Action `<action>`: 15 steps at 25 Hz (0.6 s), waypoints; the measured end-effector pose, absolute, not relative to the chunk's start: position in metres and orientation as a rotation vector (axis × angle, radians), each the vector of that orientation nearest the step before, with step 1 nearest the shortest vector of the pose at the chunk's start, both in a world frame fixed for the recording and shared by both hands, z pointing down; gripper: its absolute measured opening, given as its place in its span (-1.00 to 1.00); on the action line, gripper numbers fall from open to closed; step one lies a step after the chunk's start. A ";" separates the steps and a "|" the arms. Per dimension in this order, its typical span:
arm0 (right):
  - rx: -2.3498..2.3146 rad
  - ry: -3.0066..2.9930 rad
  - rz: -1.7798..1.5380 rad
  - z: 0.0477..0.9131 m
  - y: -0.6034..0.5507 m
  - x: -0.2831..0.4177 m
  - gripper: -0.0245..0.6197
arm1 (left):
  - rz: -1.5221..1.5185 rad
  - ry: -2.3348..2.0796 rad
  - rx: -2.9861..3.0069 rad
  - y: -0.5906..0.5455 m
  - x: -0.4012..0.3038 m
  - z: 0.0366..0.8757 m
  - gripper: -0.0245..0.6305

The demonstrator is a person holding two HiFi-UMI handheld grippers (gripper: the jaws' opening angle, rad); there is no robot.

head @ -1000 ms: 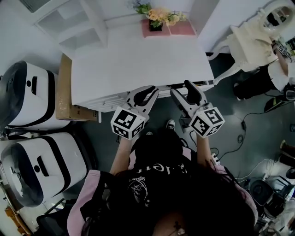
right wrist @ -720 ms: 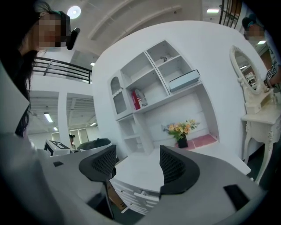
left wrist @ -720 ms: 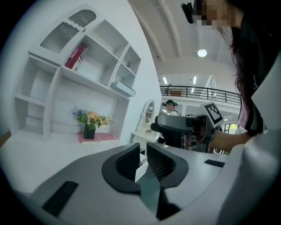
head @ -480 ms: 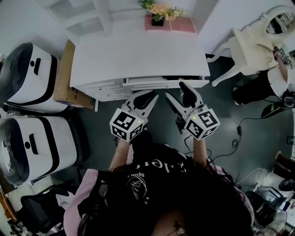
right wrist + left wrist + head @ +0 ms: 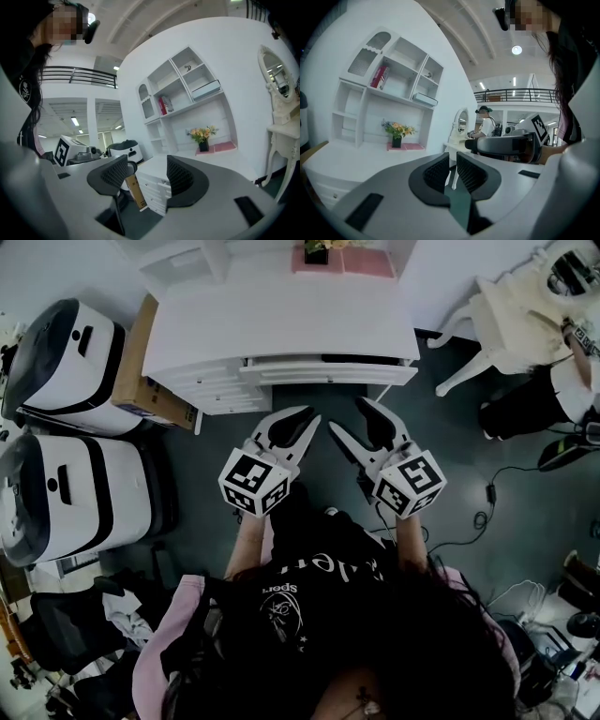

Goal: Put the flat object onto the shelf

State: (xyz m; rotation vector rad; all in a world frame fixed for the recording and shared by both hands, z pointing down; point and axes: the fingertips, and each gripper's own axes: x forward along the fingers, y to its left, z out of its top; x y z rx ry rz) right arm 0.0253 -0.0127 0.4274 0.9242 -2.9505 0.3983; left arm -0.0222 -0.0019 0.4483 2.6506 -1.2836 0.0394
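Observation:
A pink flat object lies at the back of the white desk, beside a flower pot. It also shows in the left gripper view and the right gripper view. The white shelf unit rises over the desk's back; a red book and a pale box stand in it. Both grippers hang over the dark floor in front of the desk, well short of the pink object. My left gripper is shut and empty. My right gripper is open, its jaws closing, nothing between them.
Two white rounded machines stand at the left, with a cardboard box against the desk's side. The desk's top drawer is slightly pulled out. A white dressing table and a person are at the right; cables cross the floor.
Both grippers have drawn back from the desk's front edge and are now over the floor. The desk has slid toward the top of the head view. The right jaws have narrowed a little.

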 end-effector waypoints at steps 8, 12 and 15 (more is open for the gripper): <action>0.889 -2.960 0.389 0.439 0.049 0.052 -0.57 | 0.056 -1.345 2.617 0.060 0.006 0.459 -0.74; 0.863 -2.962 0.395 0.446 0.076 0.057 -0.66 | 0.057 -1.365 2.601 0.088 0.012 0.464 -0.75; 0.840 -2.969 0.380 0.447 0.092 0.059 -0.70 | 0.056 -1.373 2.593 0.105 0.015 0.466 -0.74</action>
